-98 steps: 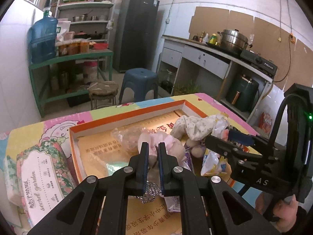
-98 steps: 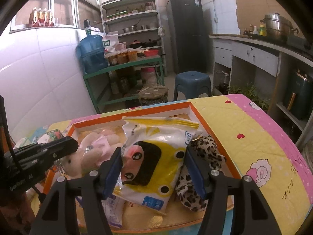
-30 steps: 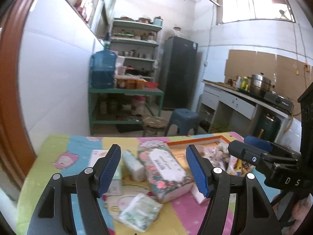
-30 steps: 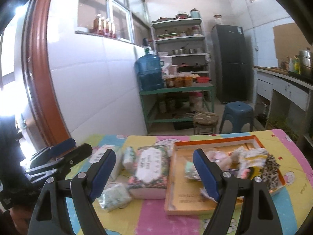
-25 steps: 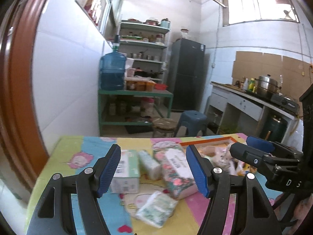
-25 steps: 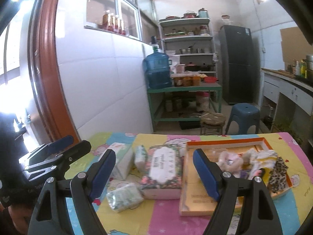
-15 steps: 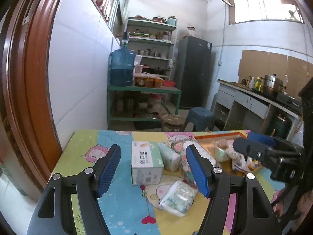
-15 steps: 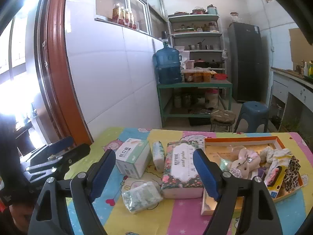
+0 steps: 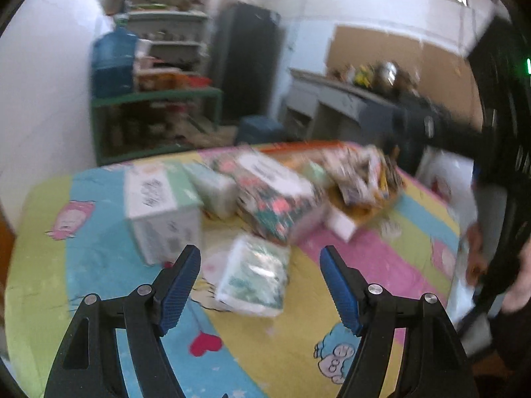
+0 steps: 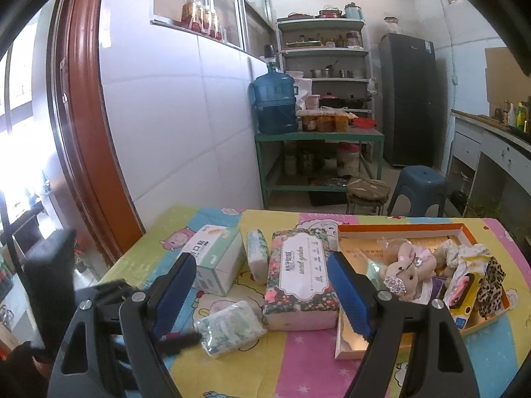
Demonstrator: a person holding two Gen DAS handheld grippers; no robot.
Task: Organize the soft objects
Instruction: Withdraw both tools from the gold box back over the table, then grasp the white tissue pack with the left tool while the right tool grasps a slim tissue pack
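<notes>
A: Soft items, by position off the right gripper (image 10: 257, 287). Directly ahead between its blue ribbed pads: floral tissue pack (image 10: 300, 273), a squashy rectangular block in printed film with a white label. Just below and left of it, a small crinkly plastic tissue packet (image 10: 230, 326), lying flat.

B: And the rigid ones?

A: Ahead-left, a white-and-green cardboard tissue box (image 10: 215, 258), sharp-edged; beside it a narrow soft pack (image 10: 257, 253) on its edge, close against the floral pack. Ahead-right, a shallow orange-rimmed tray (image 10: 403, 229) holding a pink plush rabbit (image 10: 408, 270), a leopard-print cloth (image 10: 494, 287) and a glossy yellow wipes pouch (image 10: 463, 293).

B: Gripper states?

A: Right gripper: jaws spread wide, nothing between them. Left gripper (image 9: 260, 283): likewise wide apart and empty, hovering over the small plastic packet (image 9: 254, 277), which sits between and just ahead of its pads. That view is motion-blurred; fine texture unreadable.

B: Underneath?

A: Surface (image 10: 298, 361) covered in a smooth cartoon-print cloth in yellow, pink and blue bands. Beyond it, a blue plastic stool (image 10: 419, 185) and a green metal shelf (image 10: 318, 137) carrying a blue water jug (image 10: 273, 101).
</notes>
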